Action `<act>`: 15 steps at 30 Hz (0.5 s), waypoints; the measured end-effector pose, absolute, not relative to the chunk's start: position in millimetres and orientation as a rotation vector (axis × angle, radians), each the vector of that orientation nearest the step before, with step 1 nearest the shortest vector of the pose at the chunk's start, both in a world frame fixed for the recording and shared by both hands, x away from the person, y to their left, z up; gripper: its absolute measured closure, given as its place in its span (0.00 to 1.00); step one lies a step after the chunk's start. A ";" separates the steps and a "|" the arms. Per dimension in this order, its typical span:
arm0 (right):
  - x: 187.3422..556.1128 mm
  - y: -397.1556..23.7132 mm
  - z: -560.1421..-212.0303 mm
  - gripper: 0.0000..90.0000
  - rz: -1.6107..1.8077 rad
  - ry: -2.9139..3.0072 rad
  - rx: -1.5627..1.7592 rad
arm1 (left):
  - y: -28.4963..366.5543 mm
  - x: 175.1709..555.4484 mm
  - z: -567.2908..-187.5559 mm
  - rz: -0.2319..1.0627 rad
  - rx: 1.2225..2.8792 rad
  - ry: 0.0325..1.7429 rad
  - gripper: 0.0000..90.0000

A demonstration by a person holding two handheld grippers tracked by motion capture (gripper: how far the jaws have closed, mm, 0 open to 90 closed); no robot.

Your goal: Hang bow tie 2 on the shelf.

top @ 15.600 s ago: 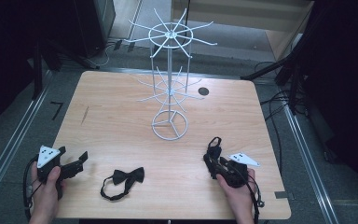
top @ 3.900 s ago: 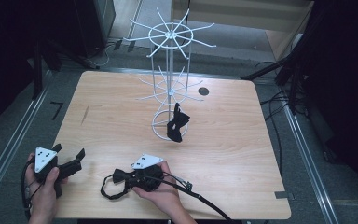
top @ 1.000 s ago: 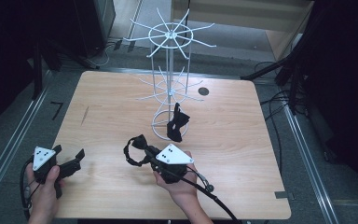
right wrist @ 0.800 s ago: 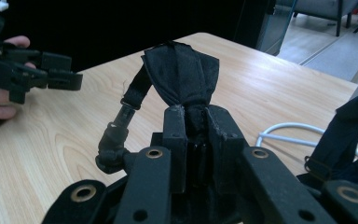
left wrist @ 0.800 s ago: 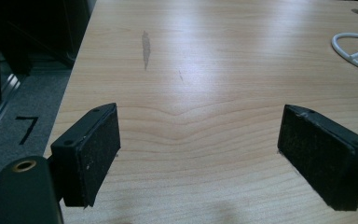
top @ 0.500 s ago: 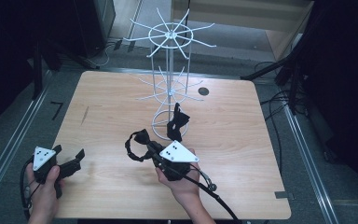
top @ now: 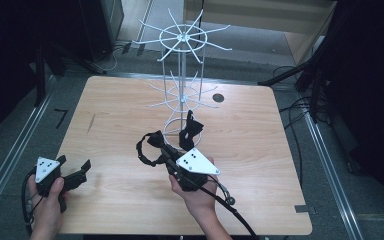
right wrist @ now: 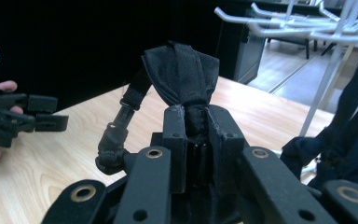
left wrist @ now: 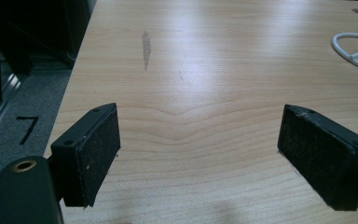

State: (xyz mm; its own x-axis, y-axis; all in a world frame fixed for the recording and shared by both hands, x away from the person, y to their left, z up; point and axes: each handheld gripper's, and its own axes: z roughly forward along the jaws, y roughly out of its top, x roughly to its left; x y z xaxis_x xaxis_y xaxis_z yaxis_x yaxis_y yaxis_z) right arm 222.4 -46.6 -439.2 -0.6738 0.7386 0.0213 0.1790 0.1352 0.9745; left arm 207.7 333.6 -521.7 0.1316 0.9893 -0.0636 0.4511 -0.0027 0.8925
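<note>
My right gripper (top: 164, 149) is clamped on a black bow tie (right wrist: 182, 74): in the right gripper view its fingers (right wrist: 175, 135) pinch the knot, the bow rising above them and the strap (right wrist: 123, 116) hanging off to one side. From above, I hold that tie (top: 152, 145) over the tabletop (top: 260, 145), just in front of the white wire rack (top: 181, 75). A second bow tie (top: 189, 131) hangs low on the rack, beside its ring base and close to my right gripper.

My left gripper (top: 72, 172) sits at the near left corner of the tabletop, well apart from the rack. Its fingers (left wrist: 91, 151) stand wide open over bare wood, with nothing between them. A dark streak (left wrist: 145, 44) marks the wood ahead of them.
</note>
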 end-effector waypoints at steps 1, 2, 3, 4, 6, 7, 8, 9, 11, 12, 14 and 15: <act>222.2 -46.9 -438.1 0.88 1.572 1.940 0.878 | 333.6 207.7 -521.8 0.819 1.581 1.440 0.15; 222.2 -46.9 -438.1 0.88 1.572 1.940 0.878 | 333.6 207.7 -521.8 0.819 1.581 1.440 0.15; 222.2 -47.3 -437.0 0.88 1.575 1.934 0.876 | 333.6 207.7 -521.7 0.818 1.582 1.441 0.15; 221.9 -47.5 -435.6 0.88 1.578 1.927 0.874 | 333.6 207.6 -521.6 0.818 1.583 1.442 0.15; 221.4 -48.6 -432.4 0.88 1.582 1.900 0.874 | 333.5 207.6 -521.7 0.819 1.582 1.440 0.15; 221.2 -48.8 -431.7 0.88 1.585 1.896 0.876 | 333.5 207.6 -521.7 0.819 1.582 1.440 0.15; 221.2 -48.8 -431.7 0.88 1.585 1.896 0.876 | 333.5 207.7 -521.7 0.819 1.582 1.440 0.15; 221.2 -49.4 -430.8 0.87 1.586 1.889 0.875 | 333.5 207.7 -521.7 0.819 1.582 1.440 0.15; 221.0 -50.5 -429.3 0.87 1.589 1.877 0.877 | 333.6 207.7 -521.7 0.818 1.582 1.441 0.15; 220.5 -51.4 -428.1 0.87 1.590 1.867 0.882 | 333.6 207.7 -521.6 0.817 1.582 1.442 0.15; 220.6 -52.5 -426.8 0.87 1.595 1.859 0.879 | 333.6 207.8 -521.6 0.816 1.582 1.442 0.15; 220.6 -52.5 -426.8 0.87 1.595 1.859 0.879 | 333.6 207.8 -521.6 0.816 1.582 1.442 0.15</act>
